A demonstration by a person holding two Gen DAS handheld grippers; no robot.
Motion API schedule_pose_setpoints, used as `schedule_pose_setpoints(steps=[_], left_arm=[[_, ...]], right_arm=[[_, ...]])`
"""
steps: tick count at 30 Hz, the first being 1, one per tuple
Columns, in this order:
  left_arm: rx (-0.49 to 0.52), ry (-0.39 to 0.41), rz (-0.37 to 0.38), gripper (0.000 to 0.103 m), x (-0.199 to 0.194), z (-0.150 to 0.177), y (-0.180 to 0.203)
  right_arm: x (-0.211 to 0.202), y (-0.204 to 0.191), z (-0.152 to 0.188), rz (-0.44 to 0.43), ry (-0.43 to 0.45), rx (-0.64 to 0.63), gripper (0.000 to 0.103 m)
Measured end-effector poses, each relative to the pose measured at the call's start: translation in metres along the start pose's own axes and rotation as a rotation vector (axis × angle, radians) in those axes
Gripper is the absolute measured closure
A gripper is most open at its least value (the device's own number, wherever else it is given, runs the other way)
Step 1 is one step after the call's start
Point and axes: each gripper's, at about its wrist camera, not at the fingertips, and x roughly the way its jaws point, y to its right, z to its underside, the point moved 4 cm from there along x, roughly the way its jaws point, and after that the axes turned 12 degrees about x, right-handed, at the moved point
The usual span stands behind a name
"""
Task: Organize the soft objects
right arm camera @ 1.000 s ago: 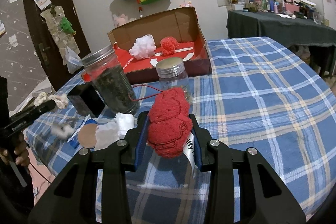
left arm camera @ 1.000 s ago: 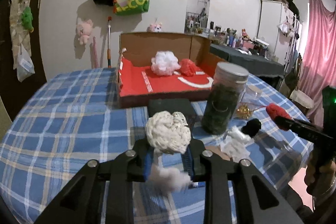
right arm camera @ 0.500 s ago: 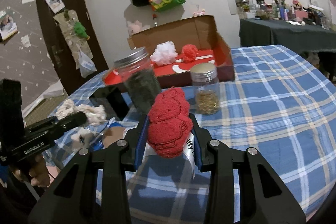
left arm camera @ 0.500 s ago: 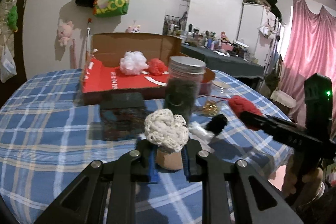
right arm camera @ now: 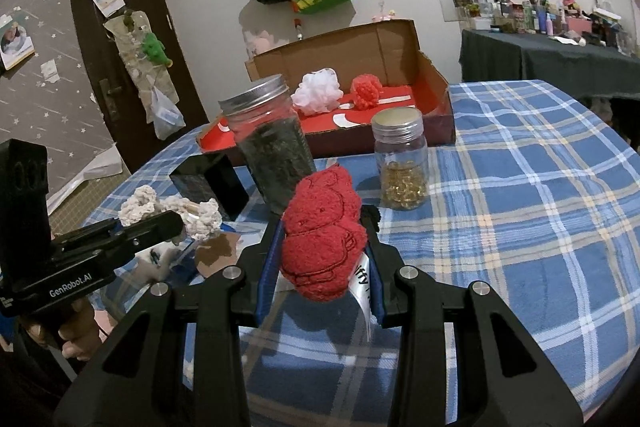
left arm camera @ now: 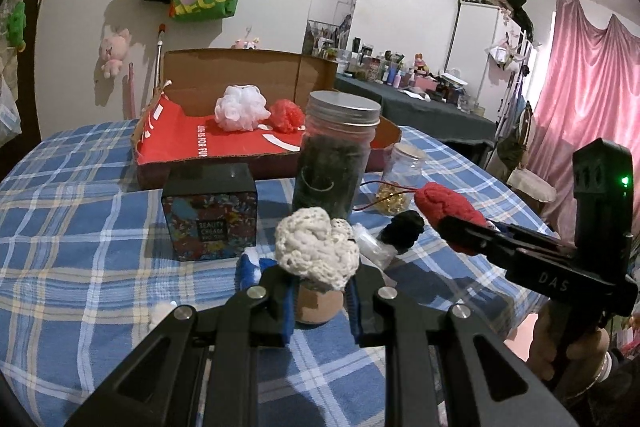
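My left gripper [left arm camera: 318, 277] is shut on a cream crocheted piece [left arm camera: 316, 247], held above the blue plaid tablecloth [left arm camera: 80, 235]. In the right wrist view the same crocheted piece [right arm camera: 172, 213] sticks out of the left gripper [right arm camera: 176, 223] at the left. My right gripper [right arm camera: 322, 259] is shut on a red plush towel [right arm camera: 322, 231] with an embossed figure and a white tag; in the left wrist view this red towel [left arm camera: 448, 209] shows at the right. At the back stands an open cardboard box [left arm camera: 240, 75] with a red inside, holding a white pouf [left arm camera: 240, 107] and a red pouf [left arm camera: 287, 115].
A tall jar of dark contents [left arm camera: 334, 163], a small jar of gold bits [right arm camera: 402, 163] and a black patterned box [left arm camera: 210, 211] stand between the grippers and the cardboard box. A black soft lump [left arm camera: 404, 229], a brown disc [left arm camera: 318, 305] and white scraps lie near the left gripper.
The left gripper has swung right and dipped slightly with the crocheted piece; the jar and black box have shifted left in its view. The right gripper kept the red towel and drifted a little.
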Motion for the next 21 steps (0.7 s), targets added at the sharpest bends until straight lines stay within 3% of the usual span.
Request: schedule_pose_setpoints(steps=[8,21], left_arm=[[-0.030,-0.008,-0.031,0.081,-0.008,0.005,-0.023],[-0.157,-0.054,-0.125,0.081,-0.026,0.020,-0.107]], right_arm=[[-0.009,0.038,-0.008,-0.004,-0.013,0.073,0.068],[-0.010,0.104,-0.033,0.059,-0.059,0.229,0.068]])
